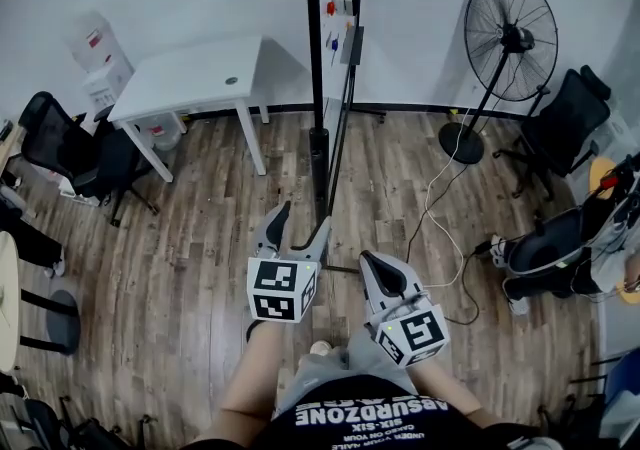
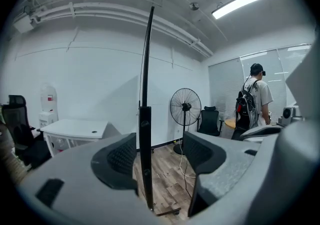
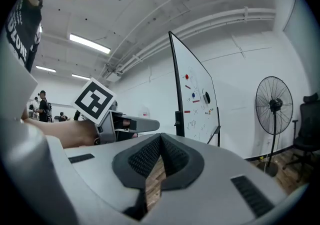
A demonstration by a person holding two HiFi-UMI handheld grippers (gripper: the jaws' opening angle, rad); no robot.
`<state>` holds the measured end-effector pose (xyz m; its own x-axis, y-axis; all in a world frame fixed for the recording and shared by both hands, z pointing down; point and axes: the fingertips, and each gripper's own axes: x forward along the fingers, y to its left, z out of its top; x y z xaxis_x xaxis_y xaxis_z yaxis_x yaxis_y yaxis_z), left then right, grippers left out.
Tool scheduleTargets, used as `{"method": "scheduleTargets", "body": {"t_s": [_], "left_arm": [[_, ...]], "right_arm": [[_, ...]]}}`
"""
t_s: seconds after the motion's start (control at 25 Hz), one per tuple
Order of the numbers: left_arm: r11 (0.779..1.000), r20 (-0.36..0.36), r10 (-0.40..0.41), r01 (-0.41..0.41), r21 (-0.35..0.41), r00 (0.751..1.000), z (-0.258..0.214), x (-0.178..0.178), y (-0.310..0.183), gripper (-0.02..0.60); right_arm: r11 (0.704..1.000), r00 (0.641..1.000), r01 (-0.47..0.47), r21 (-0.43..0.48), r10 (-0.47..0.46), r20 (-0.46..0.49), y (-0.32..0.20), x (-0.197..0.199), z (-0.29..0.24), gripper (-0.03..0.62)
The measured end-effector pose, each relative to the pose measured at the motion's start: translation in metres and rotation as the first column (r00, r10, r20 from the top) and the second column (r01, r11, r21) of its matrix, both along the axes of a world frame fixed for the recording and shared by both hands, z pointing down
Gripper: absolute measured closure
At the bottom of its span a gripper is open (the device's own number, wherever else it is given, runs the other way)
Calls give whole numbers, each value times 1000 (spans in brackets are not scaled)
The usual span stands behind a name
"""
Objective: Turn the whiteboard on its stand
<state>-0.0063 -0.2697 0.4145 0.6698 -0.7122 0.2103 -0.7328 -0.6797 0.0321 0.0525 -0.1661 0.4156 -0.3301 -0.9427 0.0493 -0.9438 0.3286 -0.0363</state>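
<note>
The whiteboard (image 1: pixel 345 28) stands edge-on ahead of me, and its black side post (image 1: pixel 314 88) runs down to the wooden floor. My left gripper (image 1: pixel 298 228) is open, one jaw on each side of the post's lower part. In the left gripper view the post (image 2: pixel 145 129) rises between the pads, closer to the left pad (image 2: pixel 120 159), and neither pad presses on it. My right gripper (image 1: pixel 378 263) is lower right, away from the stand, shut with nothing in it. The right gripper view shows the shut gripper (image 3: pixel 160 139), the board's face (image 3: pixel 197 104) with magnets, and the left gripper (image 3: pixel 125 125).
A white table (image 1: pixel 200 73) stands at the back left, with a black office chair (image 1: pixel 70 148) beside it. At the right are a pedestal fan (image 1: pixel 510 38), another chair (image 1: pixel 565 123) and a white cable (image 1: pixel 440 198) on the floor. A person (image 2: pixel 257 99) stands far right.
</note>
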Motion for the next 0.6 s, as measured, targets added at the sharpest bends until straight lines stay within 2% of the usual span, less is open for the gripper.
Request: {"method": "scheduleTargets", "body": {"t_s": [0.6], "left_arm": [[995, 22, -90, 91, -44, 996, 21, 58, -93, 305]], "right_arm": [[997, 997, 71, -20, -72, -9, -75, 55, -6, 595]]}}
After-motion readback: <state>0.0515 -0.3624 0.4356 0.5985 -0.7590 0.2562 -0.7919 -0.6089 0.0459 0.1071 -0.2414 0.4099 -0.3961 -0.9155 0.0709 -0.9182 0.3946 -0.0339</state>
